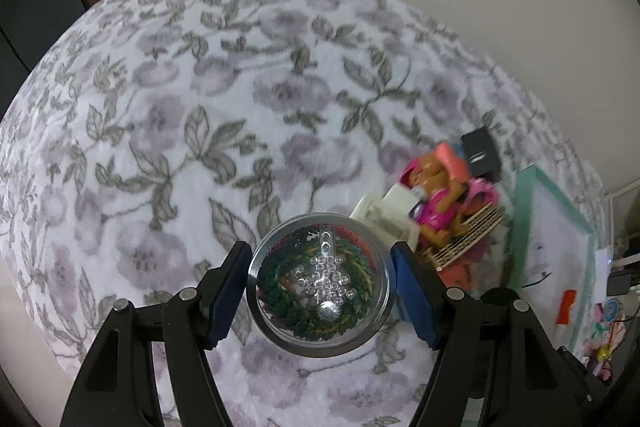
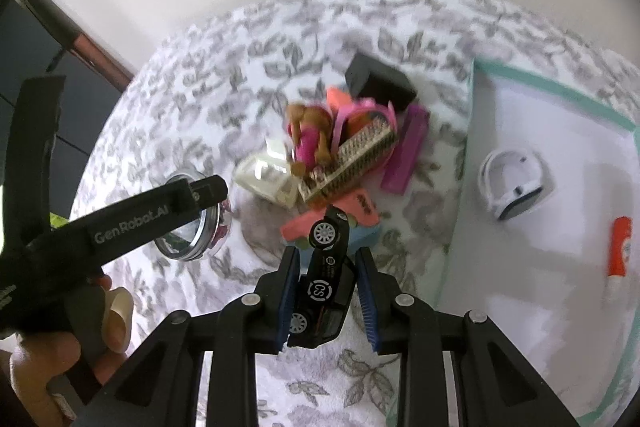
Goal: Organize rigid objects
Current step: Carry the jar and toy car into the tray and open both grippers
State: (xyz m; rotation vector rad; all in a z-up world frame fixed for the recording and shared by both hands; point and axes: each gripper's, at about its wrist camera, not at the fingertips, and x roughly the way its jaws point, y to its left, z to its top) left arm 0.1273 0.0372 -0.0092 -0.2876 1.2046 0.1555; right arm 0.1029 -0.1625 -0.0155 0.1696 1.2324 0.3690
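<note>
Left wrist view. Left gripper (image 1: 320,287): jaws stand wide, blue pads on either side of a round clear jar (image 1: 320,285); both pads sit against its rim, so the jar is held. Jar: seen from above, lid clear with metal-coloured rim, contents green and red bead strands plus small clear beads. Surface: floral bedspread (image 1: 180,131), grey-mauve blooms on white. Pile of toys (image 1: 436,203), right of the jar: cream plastic piece, brown figure in pink, ribbed tan piece, coral blocks, all blurred. Black box (image 1: 482,151) at the pile's far edge. White tray (image 1: 560,227) with mint-green rim at far right; orange-and-white item (image 1: 565,311) lying in it.

Right wrist view. Right gripper (image 2: 328,291): jaws narrow, clamped on a black toy car (image 2: 326,279), which hangs nose-away between the pads, underside and silver wheels showing, lifted clear of the bedspread. Pile of toys just beyond the car: cream piece, brown-and-pink figure, tan ribbed piece, magenta block (image 2: 406,151), coral blocks, black box behind. White tray at right holds a white watch-like band (image 2: 516,183) and the orange-and-white item. Left gripper crosses the left side, its finger over the jar; the person's hand (image 2: 48,359) grips its handle at lower left.
</note>
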